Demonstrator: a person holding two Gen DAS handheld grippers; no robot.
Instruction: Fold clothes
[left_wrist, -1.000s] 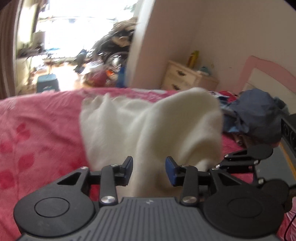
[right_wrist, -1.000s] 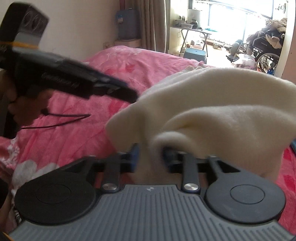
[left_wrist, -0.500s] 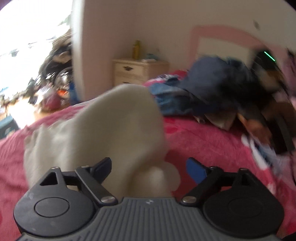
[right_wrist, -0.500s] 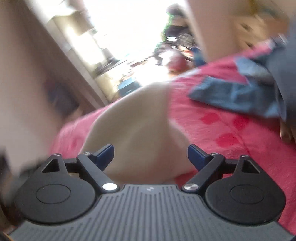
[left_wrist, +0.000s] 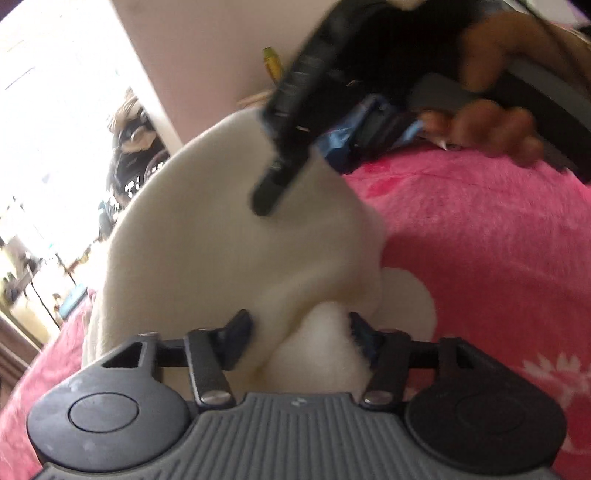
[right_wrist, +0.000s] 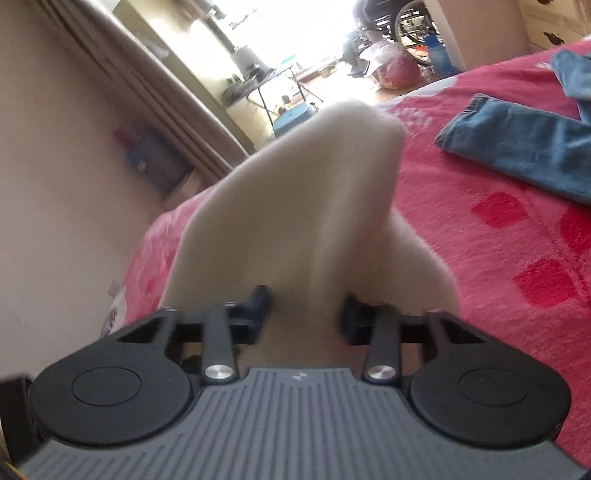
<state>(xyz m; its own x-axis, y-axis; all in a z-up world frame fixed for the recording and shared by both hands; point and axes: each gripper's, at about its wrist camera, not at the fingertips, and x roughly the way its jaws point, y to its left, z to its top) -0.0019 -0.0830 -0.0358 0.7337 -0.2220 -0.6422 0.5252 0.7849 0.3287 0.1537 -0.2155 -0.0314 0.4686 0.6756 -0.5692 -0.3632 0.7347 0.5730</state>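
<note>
A cream fleece garment (left_wrist: 221, 229) rises in a bunched hump from the pink bed cover (left_wrist: 498, 258). My left gripper (left_wrist: 301, 330) is shut on a thick fold of it at the near edge, and cloth fills the gap between its fingers. In the right wrist view the same garment (right_wrist: 295, 206) peaks ahead of my right gripper (right_wrist: 306, 310), whose fingers press into another fold of it. A black finger (left_wrist: 280, 166) of the right gripper crosses over the garment in the left wrist view, held by a hand (left_wrist: 491, 129).
Blue jeans (right_wrist: 517, 147) lie on the pink cover (right_wrist: 480, 240) to the right. More dark blue clothes (left_wrist: 343, 144) sit behind the garment. A wall and curtain stand left of the bed, with a bright cluttered room beyond.
Half a second ago both grippers stood wide open over the garment. Both have now closed onto folds of it, and the right gripper has swung in close over the left.
</note>
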